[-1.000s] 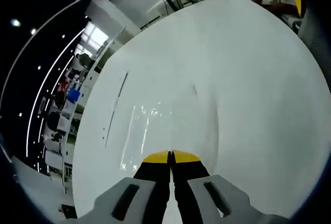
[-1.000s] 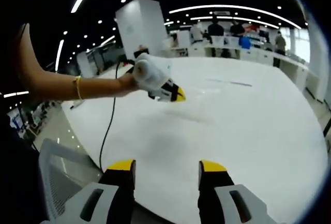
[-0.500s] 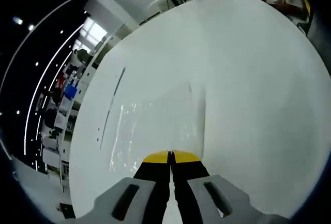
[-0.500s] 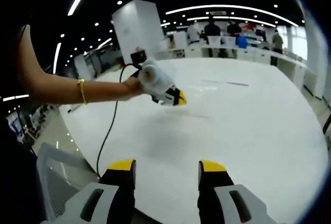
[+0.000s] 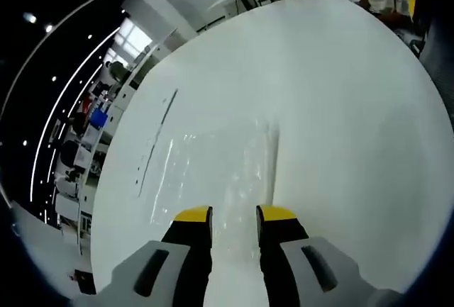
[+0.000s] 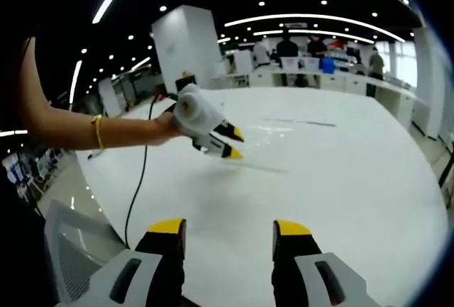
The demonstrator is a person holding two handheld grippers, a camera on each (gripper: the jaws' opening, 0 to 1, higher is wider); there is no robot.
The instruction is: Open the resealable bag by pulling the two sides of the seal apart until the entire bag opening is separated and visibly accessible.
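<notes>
On the white surface (image 5: 340,108) lies the clear resealable bag (image 5: 213,172), flat and nearly see-through, marked mostly by glints of light and a faint straight edge running away from the camera in the left gripper view. The left tongs (image 5: 234,213) sit just above its near end with their yellow-tipped jaws parted by a narrow gap, holding nothing; whether the tips touch the plastic cannot be told. From the right gripper view, the same left tongs (image 6: 231,143) appear at the end of a bare forearm with a thin yellow bracelet (image 6: 98,132), a black cable (image 6: 138,179) trailing from the tool down over the surface's edge, and the bag (image 6: 259,167) shows as a thin pale sliver just beyond the tips. The right tongs (image 6: 230,227) are spread wide and empty, well apart from the bag, over the near part of the surface (image 6: 355,172).
</notes>
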